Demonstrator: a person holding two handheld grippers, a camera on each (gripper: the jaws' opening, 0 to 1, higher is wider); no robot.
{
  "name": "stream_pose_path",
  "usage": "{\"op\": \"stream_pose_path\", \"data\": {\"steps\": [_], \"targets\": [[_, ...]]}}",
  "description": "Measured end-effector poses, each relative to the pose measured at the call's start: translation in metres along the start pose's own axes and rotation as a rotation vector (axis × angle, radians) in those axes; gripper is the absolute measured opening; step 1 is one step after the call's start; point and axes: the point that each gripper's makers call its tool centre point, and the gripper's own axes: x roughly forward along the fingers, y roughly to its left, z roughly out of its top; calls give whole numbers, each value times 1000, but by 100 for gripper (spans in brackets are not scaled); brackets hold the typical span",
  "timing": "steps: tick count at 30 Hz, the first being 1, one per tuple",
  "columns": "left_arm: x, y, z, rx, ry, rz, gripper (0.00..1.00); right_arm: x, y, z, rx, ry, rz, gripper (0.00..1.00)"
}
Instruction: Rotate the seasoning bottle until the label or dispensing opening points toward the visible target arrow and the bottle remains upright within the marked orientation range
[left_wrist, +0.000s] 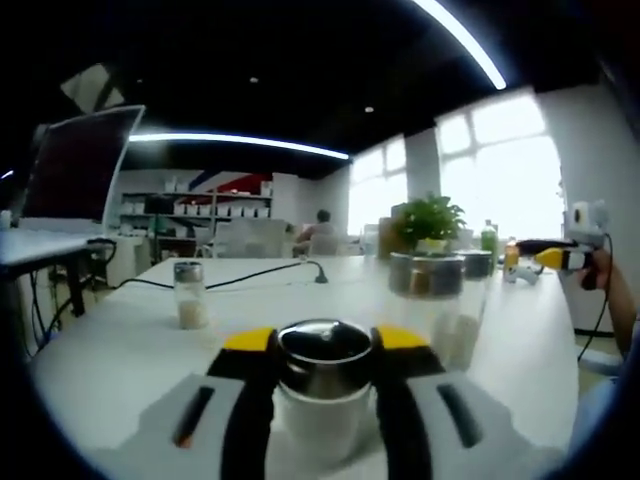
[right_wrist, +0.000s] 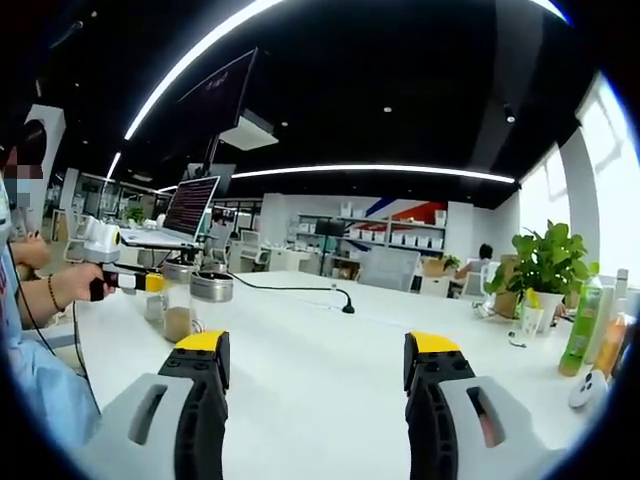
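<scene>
- Seasoning bottle (left_wrist: 324, 385) upright on white table (left_wrist: 120, 345), long axis vertical, steel cap up, directly between left gripper (left_wrist: 325, 345) jaws.
- Left jaws clenched on bottle body below cap; nearer hand by far.
- Right gripper (right_wrist: 317, 362) well apart from bottle, jaws spread, nothing between.
- Target arrow not discernible.

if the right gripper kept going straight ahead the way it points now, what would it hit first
Probably nothing nearby: the right gripper is open and empty, with bare white tabletop ahead between its jaws. Farther along lies the thin black cable with its small upright end, though depth is hard to judge.
</scene>
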Motion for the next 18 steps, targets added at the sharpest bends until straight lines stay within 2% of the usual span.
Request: {"op": "stream_pose_path", "data": {"steps": [6,18], "targets": [[1,-1,-1,8,26,-100,39,2,1,0,2,0,5,73],[1,-6,-3,59,58,-232,39,5,5,-1,1,8,16,73]]}}
